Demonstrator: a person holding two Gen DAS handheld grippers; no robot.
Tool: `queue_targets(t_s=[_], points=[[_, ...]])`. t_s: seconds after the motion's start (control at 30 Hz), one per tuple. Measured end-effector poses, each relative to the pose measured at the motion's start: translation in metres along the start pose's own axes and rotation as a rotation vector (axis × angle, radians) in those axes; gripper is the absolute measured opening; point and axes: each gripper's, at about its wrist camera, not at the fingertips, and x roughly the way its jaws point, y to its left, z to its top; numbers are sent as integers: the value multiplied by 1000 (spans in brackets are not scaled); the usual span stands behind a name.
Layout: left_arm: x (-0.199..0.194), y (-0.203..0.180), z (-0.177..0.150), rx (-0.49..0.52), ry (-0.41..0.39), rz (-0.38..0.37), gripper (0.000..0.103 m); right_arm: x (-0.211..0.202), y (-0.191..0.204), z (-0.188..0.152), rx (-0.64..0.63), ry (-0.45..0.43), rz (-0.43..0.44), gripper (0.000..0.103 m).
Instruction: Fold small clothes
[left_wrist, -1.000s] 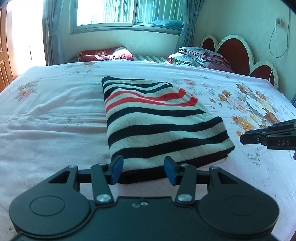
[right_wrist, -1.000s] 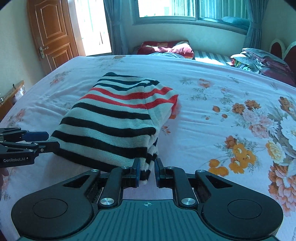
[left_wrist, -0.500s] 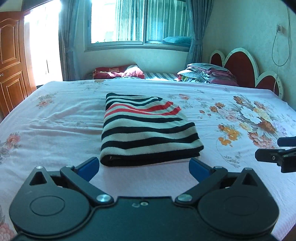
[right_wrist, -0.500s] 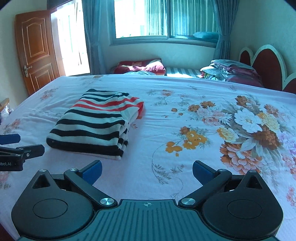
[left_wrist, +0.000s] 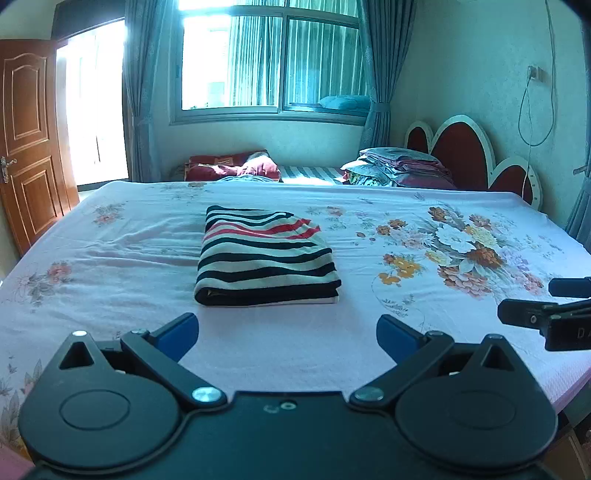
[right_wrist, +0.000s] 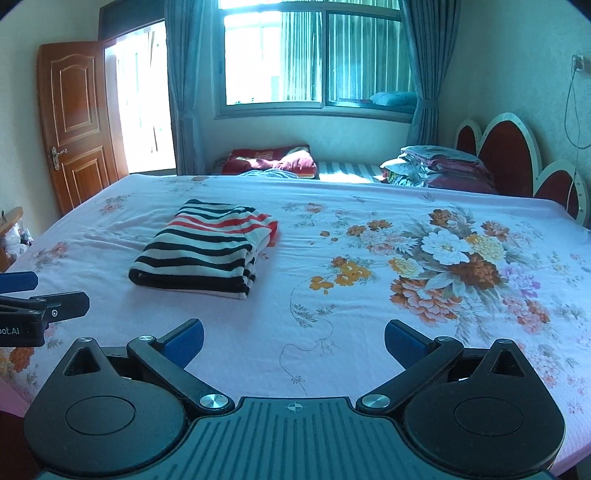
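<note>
A folded sweater (left_wrist: 264, 258) with black, white and red stripes lies flat on the pink floral bed sheet (left_wrist: 110, 277); the right wrist view shows the sweater (right_wrist: 207, 251) to the left of centre. My left gripper (left_wrist: 287, 334) stands open well short of its near edge, nothing between the blue pads. My right gripper (right_wrist: 293, 339) is open too, over bare sheet to the right of the sweater. Each gripper shows at the edge of the other's view: the right gripper (left_wrist: 546, 306) and the left gripper (right_wrist: 40, 295).
A stack of folded bedding (left_wrist: 399, 170) and a dark red bundle (left_wrist: 232, 168) lie at the far side of the bed. The headboard (left_wrist: 469, 151) stands at the back right, a wooden door (left_wrist: 27, 140) at the left, a window (left_wrist: 273, 62) behind.
Both grippers let go of the sweater's near edge, opened wide and pulled back and up from it. The sweater stays folded on the sheet.
</note>
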Motion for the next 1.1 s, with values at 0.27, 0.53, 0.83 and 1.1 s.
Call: queue_targets(t_s=[0.27, 0.53, 0.83, 1.1], points=[[-32, 2, -15, -38, -25, 49, 102, -28, 5, -11, -3, -23, 34, 103], [-43, 4, -17, -49, -45, 65, 102, -36, 9, -8, -8, -45, 55, 103], [-42, -1, -16, -49, -59, 55, 102, -35, 4, -6, -21, -44, 53, 103], [-39, -8, -13, -27, -64, 38, 102, -36, -1, -5, -14, -46, 48, 103]])
